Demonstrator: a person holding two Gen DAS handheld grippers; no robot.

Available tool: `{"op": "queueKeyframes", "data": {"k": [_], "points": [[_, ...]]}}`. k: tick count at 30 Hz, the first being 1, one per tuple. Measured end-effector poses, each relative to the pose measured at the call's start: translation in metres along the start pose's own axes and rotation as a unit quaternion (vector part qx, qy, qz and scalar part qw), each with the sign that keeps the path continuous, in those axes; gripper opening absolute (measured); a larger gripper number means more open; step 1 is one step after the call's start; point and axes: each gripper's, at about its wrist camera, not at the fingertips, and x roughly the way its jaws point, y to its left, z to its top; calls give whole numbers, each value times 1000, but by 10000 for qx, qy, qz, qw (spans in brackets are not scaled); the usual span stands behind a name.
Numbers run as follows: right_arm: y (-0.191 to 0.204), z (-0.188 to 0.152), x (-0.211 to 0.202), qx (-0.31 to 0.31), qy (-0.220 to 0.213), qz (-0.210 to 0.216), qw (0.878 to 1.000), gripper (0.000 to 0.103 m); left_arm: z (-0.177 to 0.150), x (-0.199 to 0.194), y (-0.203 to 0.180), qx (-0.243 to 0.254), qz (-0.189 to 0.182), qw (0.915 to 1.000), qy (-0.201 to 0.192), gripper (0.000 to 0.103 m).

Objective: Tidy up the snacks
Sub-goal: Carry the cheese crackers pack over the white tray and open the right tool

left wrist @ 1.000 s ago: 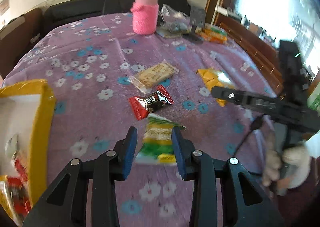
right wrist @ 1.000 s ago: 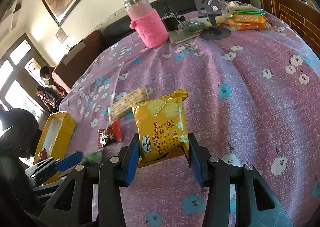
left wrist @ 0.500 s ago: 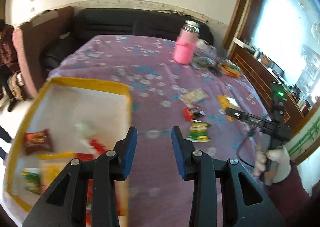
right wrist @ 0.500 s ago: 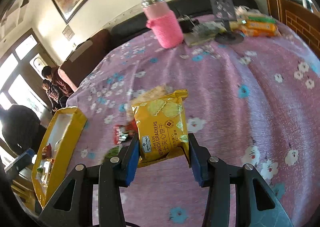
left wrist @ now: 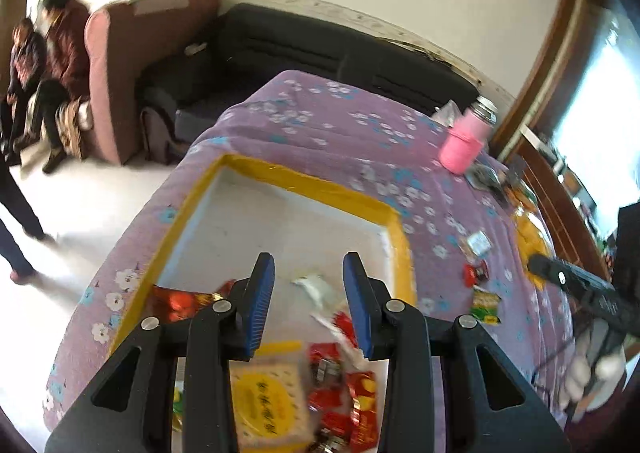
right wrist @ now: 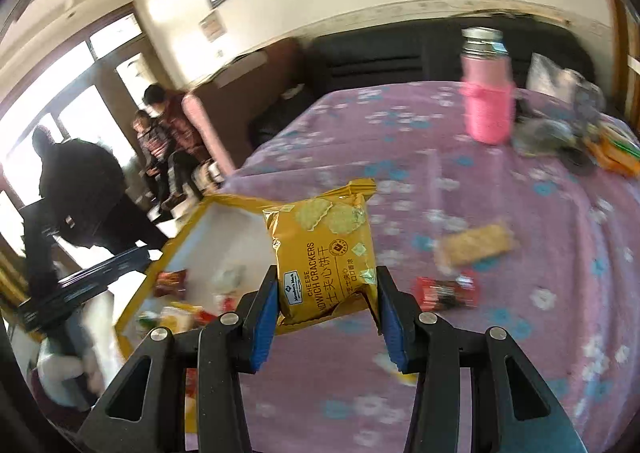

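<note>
My right gripper [right wrist: 326,315] is shut on a yellow cheese sandwich cracker pack [right wrist: 324,249], held above the purple flowered tablecloth [right wrist: 500,373]. My left gripper [left wrist: 308,303] is open and empty, hovering over the yellow-rimmed white tray [left wrist: 280,173], which holds several red and yellow snack packs [left wrist: 340,373] at its near end. The tray also shows at the left of the right wrist view [right wrist: 176,237]. On the cloth lie a cracker pack [right wrist: 474,243], a red-black snack [right wrist: 446,291] and a green snack [left wrist: 486,303].
A pink-sleeved bottle [right wrist: 486,93] stands at the table's far side with clutter and orange packs [right wrist: 612,151] beside it. A dark sofa [left wrist: 320,49] and armchair lie beyond. People [right wrist: 168,125] sit and stand at the left.
My left gripper has swung left from the green snack to above the tray, still open. My right gripper has carried the cracker pack leftward toward the tray.
</note>
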Motion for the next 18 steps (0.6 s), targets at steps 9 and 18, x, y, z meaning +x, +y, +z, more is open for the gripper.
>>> {"op": "queueKeyframes", "data": {"k": [9,18], "points": [[89,-6,88,-616,709,167,9954,46,5,44,37,-378,-129,9985,386,34],[118,-28,156,-821,1284,167,9882,46,8,67,57,-607,-324,9961,555,43]]}}
